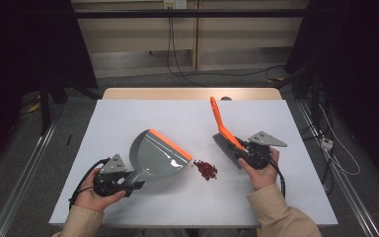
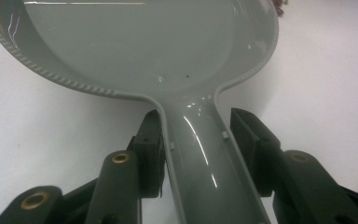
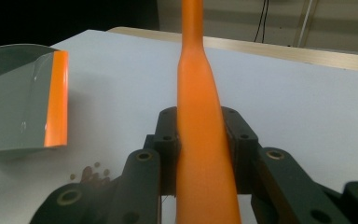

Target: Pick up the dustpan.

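- Grey dustpan [image 1: 159, 155] flat on the white table [image 1: 128, 118], orange lip [image 1: 170, 143] turned toward the table's middle, handle [image 1: 134, 177] running back toward the near left.
- Left gripper [image 1: 131, 185] at that handle, held in the person's left hand [image 1: 96, 195]; grey three-cornered plate [image 1: 113, 164] on top.
- In the left gripper view: dustpan handle [image 2: 205, 172] lying between the two black jaws, left jaw pressed against its side, right jaw just beside it with a thin gap at the tip; clenched on the dustpan handle as far as can be told.
- Small heap of dark red bits [image 1: 206, 169] on the table between the dustpan lip and the brush, near both, touching neither.
- Hand brush [image 1: 225, 136] on the right, orange handle [image 1: 218, 116] rising up and away, dark bristles [image 1: 226, 147] low at the table.
- Right gripper [image 1: 244, 153] at the lower end of the brush handle, held in the right hand [image 1: 259, 173].
- In the right gripper view: orange brush handle [image 3: 200, 140] squeezed between both jaws, pads tight on either side; grasping the brush firmly.
- Same view: dustpan with orange lip [image 3: 56, 98] off to the left, red bits [image 3: 91, 175] just beside the left jaw.
- The two grippers well apart.
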